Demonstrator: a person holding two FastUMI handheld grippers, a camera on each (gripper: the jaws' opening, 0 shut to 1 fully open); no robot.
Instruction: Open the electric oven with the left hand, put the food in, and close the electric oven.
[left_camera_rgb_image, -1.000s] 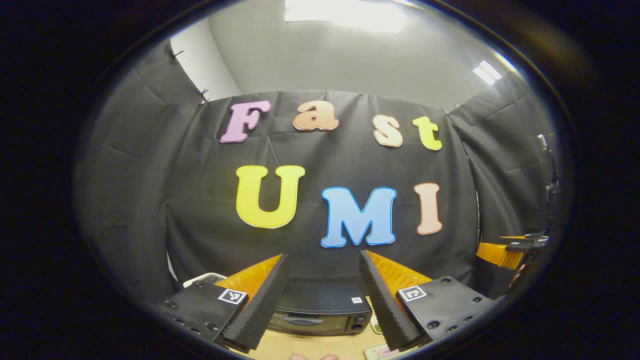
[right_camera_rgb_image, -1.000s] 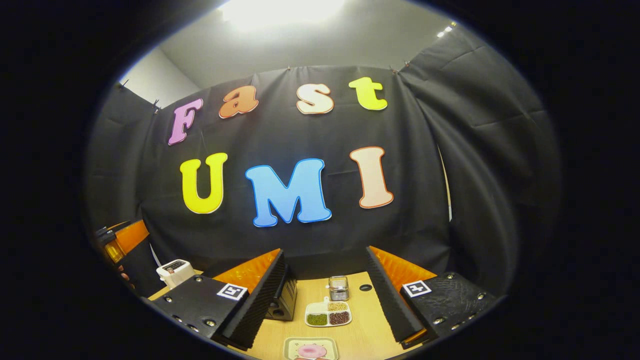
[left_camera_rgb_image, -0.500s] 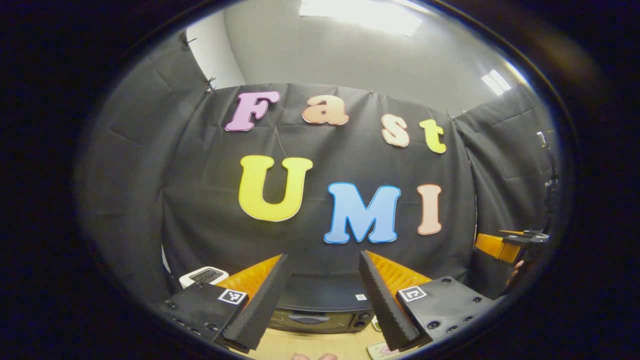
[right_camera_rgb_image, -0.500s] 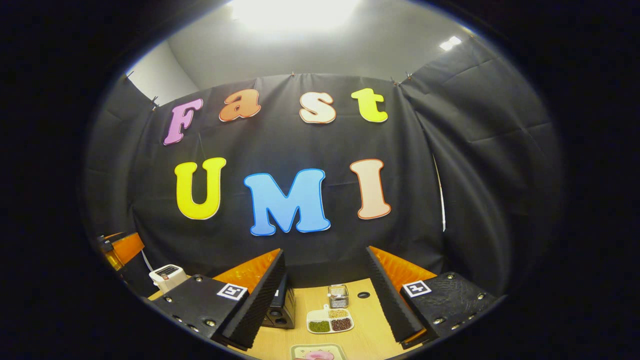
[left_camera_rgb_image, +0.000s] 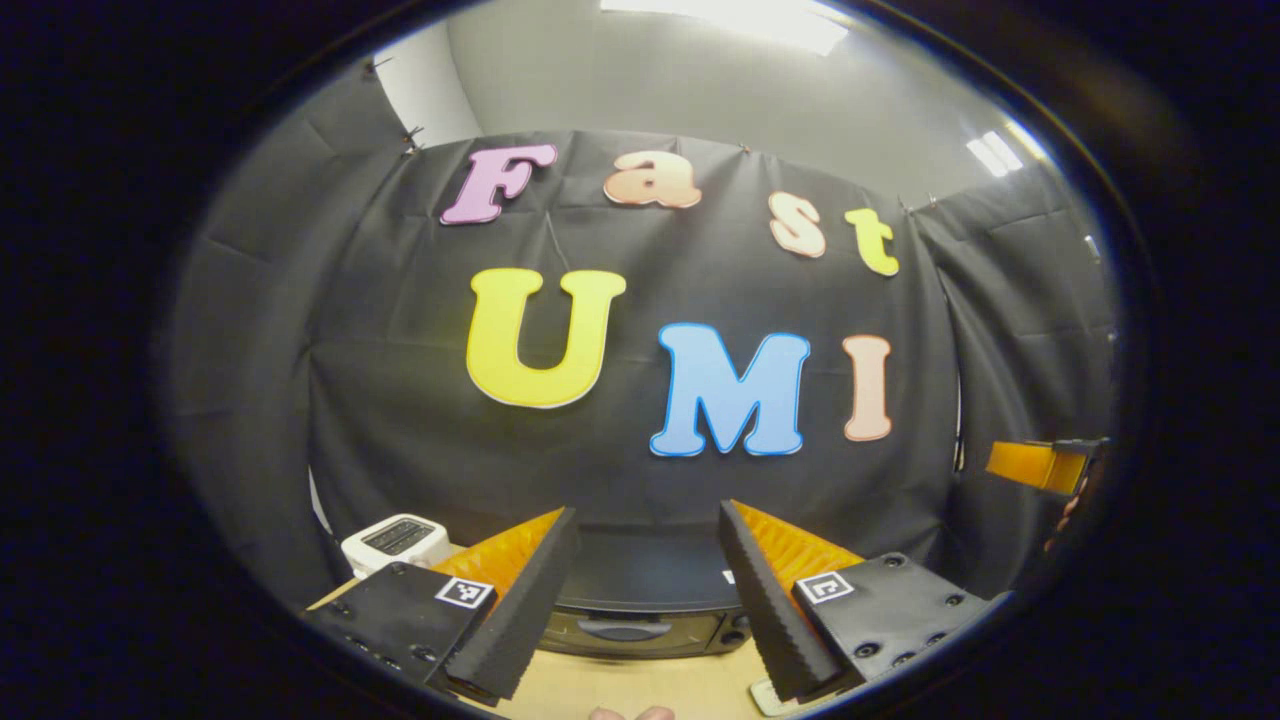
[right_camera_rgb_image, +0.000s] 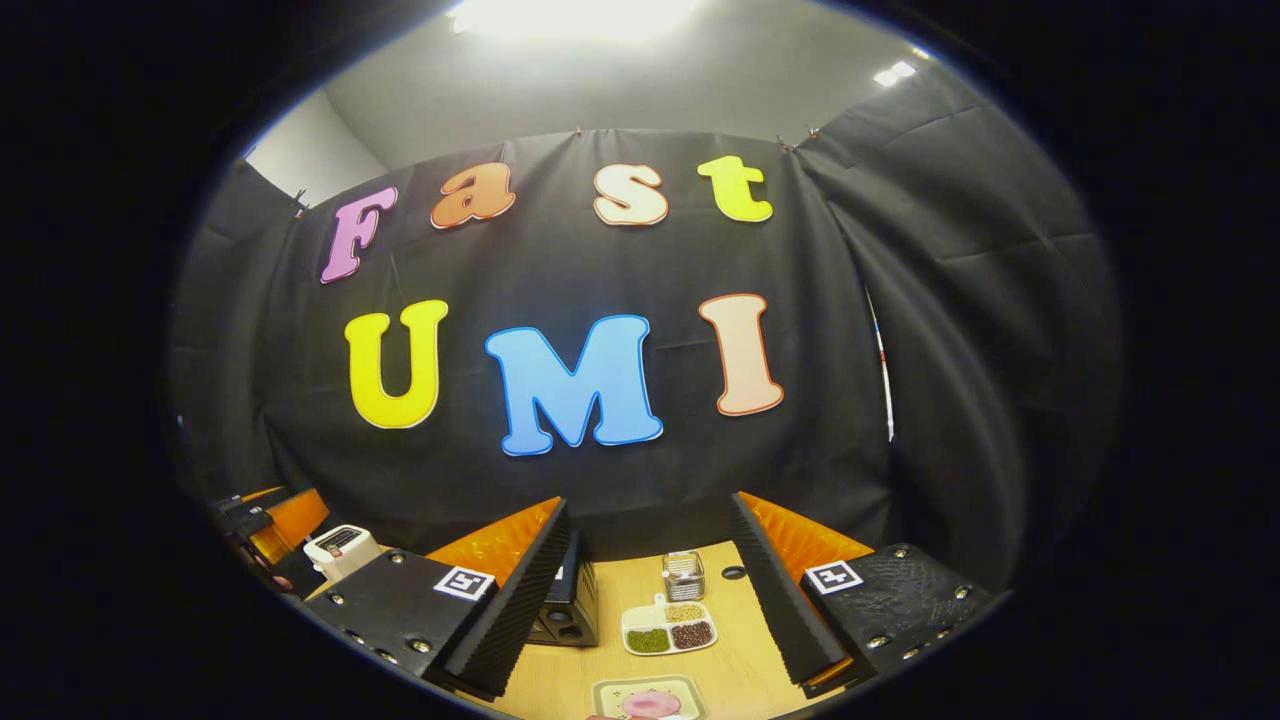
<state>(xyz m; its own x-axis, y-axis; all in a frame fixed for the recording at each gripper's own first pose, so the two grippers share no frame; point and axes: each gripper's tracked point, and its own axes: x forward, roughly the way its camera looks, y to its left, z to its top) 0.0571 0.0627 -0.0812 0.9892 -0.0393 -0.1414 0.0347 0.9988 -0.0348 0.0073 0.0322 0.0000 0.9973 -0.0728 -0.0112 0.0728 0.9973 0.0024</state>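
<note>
Left claw (left_camera_rgb_image: 648, 590): wide open, empty, oven (left_camera_rgb_image: 640, 610) just ahead.
Right claw (right_camera_rgb_image: 650, 590): wide open, empty.
Risk: missing the low door handle (left_camera_rgb_image: 625, 630).

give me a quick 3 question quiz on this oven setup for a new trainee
1. True or false: the electric oven has its door open.
2. Which gripper points straight at the oven's front: A left gripper, B right gripper?
3. Fill in: in the right gripper view, the plate with the pink food lies ____ the camera than the three-part dish.

Key: 1 false, the door is shut. 2 A. 3 nearer.
</note>
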